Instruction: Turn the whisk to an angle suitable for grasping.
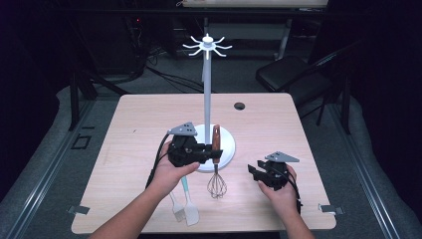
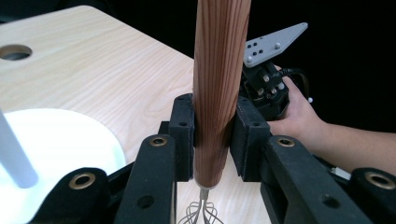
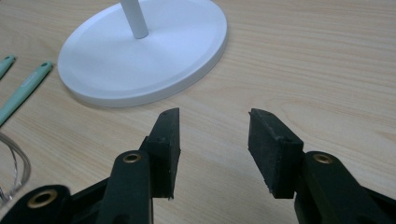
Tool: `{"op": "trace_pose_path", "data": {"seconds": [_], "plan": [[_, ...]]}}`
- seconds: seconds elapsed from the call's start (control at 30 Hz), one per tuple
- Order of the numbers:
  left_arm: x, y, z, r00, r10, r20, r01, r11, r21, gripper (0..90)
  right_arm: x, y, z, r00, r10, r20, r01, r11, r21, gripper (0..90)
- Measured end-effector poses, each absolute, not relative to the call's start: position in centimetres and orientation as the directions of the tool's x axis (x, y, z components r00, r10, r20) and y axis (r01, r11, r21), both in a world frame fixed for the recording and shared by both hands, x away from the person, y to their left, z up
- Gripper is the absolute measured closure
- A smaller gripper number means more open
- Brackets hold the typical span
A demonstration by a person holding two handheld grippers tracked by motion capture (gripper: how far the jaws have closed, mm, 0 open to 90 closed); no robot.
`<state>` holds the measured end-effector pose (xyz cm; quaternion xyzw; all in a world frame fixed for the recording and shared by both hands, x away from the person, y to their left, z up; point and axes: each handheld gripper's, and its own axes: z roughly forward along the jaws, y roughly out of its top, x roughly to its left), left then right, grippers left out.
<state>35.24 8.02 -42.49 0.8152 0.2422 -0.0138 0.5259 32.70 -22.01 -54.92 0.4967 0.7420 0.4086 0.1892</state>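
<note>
A whisk with a wooden handle point(image 1: 216, 138) and wire head point(image 1: 217, 186) is held upright-ish beside the white stand's round base point(image 1: 228, 144). My left gripper point(image 1: 213, 152) is shut on the handle point(image 2: 217, 88), its pads point(image 2: 183, 135) pressing both sides, wire loops point(image 2: 200, 215) below. The stand's white pole point(image 1: 207, 84) rises to a ring of hooks point(image 1: 207, 46). My right gripper point(image 1: 255, 172) hovers open over bare table to the right of the base point(image 3: 140, 51), nothing between its pads point(image 3: 273, 144).
Two pale green utensils, a spatula point(image 1: 189, 204) and a brush point(image 1: 176, 208), lie near the table's front edge under my left forearm; their handles point(image 3: 25, 88) lie left of the base. A cable hole point(image 1: 239, 106) sits at the back. A black chair point(image 1: 288, 72) stands behind the table.
</note>
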Motion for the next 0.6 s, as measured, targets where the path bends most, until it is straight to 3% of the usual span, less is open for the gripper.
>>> {"op": "trace_pose_path", "data": {"seconds": [0.6], "plan": [[38.3, 10.1, -33.2, 0.921, 0.361, -0.149, 0.28, -0.344, 0.896, 72.6, 32.7, -21.1, -55.5, -0.465, 0.884, 0.048, 0.553, 0.248, 0.795, 47.3]]}}
